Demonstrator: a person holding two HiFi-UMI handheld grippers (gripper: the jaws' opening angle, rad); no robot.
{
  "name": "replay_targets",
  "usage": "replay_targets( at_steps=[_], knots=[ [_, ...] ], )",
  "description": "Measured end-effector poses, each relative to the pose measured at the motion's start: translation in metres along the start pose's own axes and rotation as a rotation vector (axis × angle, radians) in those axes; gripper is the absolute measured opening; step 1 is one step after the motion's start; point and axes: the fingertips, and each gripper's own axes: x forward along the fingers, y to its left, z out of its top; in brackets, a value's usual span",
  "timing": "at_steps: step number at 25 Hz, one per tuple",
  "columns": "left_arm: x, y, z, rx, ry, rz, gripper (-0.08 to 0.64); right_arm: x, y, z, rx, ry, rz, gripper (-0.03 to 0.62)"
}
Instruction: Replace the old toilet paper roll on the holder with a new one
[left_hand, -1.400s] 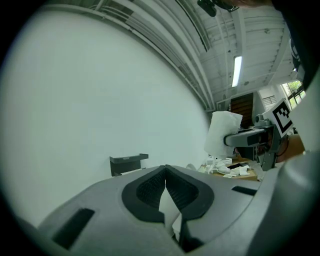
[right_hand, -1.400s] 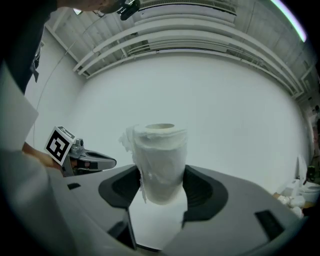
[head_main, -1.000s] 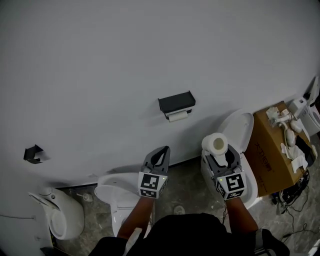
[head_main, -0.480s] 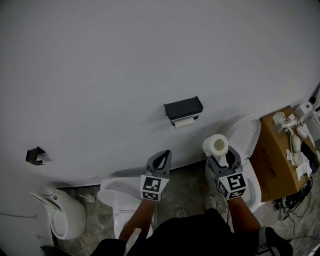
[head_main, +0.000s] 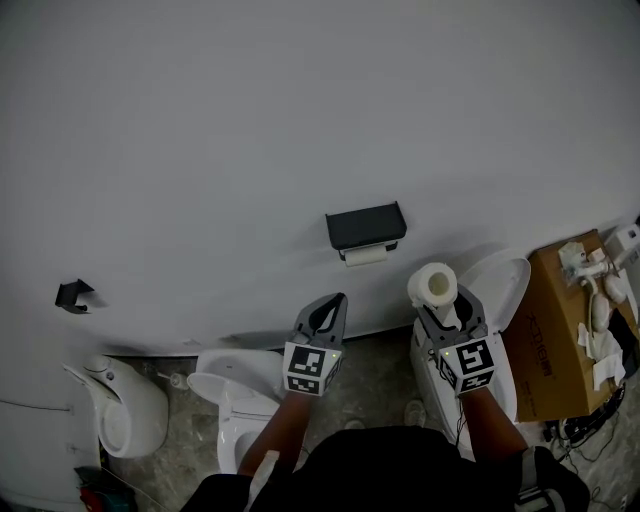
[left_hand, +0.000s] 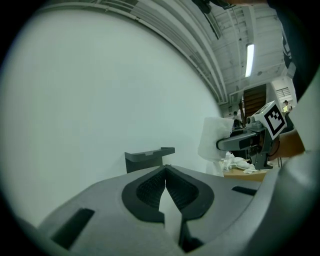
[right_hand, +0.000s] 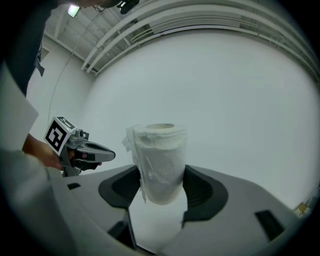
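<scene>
A dark holder (head_main: 365, 227) is fixed to the white wall, with an old, nearly used-up roll (head_main: 366, 255) hanging under it. My right gripper (head_main: 440, 300) is shut on a full new toilet paper roll (head_main: 433, 285), held upright to the right of and below the holder. In the right gripper view the new roll (right_hand: 161, 162) stands between the pads. My left gripper (head_main: 331, 306) is shut and empty, below and left of the holder. The left gripper view has the holder (left_hand: 148, 158) just beyond the tips (left_hand: 165, 167) and the new roll (left_hand: 216, 138) at right.
A toilet (head_main: 240, 400) sits under my left arm and another with a raised lid (head_main: 505, 290) under my right. A cardboard box (head_main: 560, 330) with white fittings stands at far right. A small dark bracket (head_main: 72, 295) is on the wall at left, a white bin (head_main: 115, 420) below it.
Both grippers have moved forward toward the wall, the right one still carrying the new roll. The holder now lies closer to the left gripper's tips.
</scene>
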Motion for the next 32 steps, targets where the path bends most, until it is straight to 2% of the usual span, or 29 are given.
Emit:
replay_targets(
  at_steps=[9, 13, 17, 21, 27, 29, 32],
  knots=[
    [0.04, -0.006, -0.002, 0.067, 0.049, 0.048, 0.006, 0.025, -0.026, -0.008, 0.019, 0.002, 0.066, 0.258],
    [0.052, -0.011, -0.012, 0.146, 0.098, 0.081, 0.008, 0.031, -0.033, -0.017, 0.038, 0.01, 0.089, 0.258],
    [0.062, -0.013, -0.022, 0.332, 0.182, 0.129, 0.019, 0.037, -0.038, -0.021, 0.042, 0.013, 0.109, 0.258],
    [0.072, -0.013, -0.027, 0.508, 0.25, 0.17, 0.117, 0.039, -0.039, -0.026, 0.041, 0.018, 0.135, 0.258],
    [0.098, -0.011, -0.038, 0.883, 0.357, 0.202, 0.137, 0.045, -0.042, -0.031, 0.036, 0.031, 0.172, 0.258],
    [0.107, -0.01, -0.043, 0.958, 0.388, 0.207, 0.147, 0.046, -0.04, -0.031, 0.03, 0.031, 0.189, 0.258],
    [0.119, -0.009, -0.047, 1.017, 0.423, 0.21, 0.168, 0.044, -0.04, -0.032, 0.024, 0.031, 0.199, 0.258]
  ],
)
